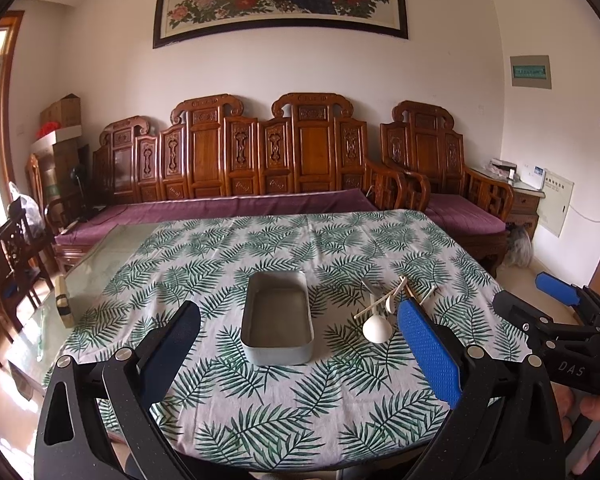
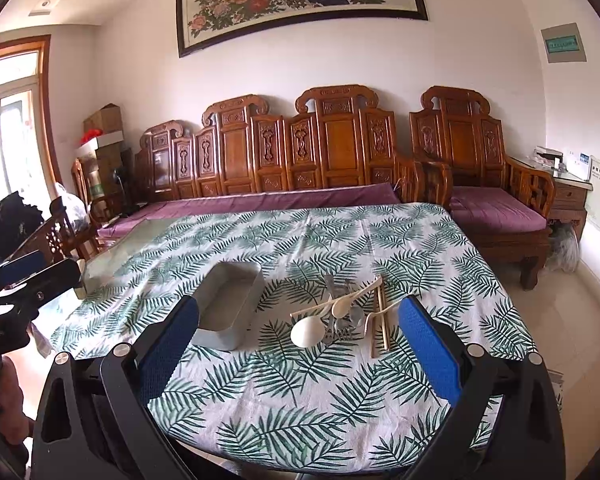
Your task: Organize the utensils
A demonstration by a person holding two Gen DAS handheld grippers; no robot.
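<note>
My left gripper [image 1: 300, 354] hangs with its two fingers [image 1: 428, 354] spread wide, nothing between them. My right gripper [image 2: 296, 354] is held the same way, blue-padded fingers [image 2: 430, 354] far apart and empty. Both point forward, side by side, each showing at the edge of the other's view. My hand [image 1: 598, 412] wraps the right handle.

Black tool [image 1: 300, 344], blue textured pads [image 1: 430, 348]

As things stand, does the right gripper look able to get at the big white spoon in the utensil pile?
Probably yes. The right gripper is open, and the white spoon lies on top at the near edge of the pile, bowl facing it; only bare tablecloth lies between. The metal tin sits off to the left.
</note>
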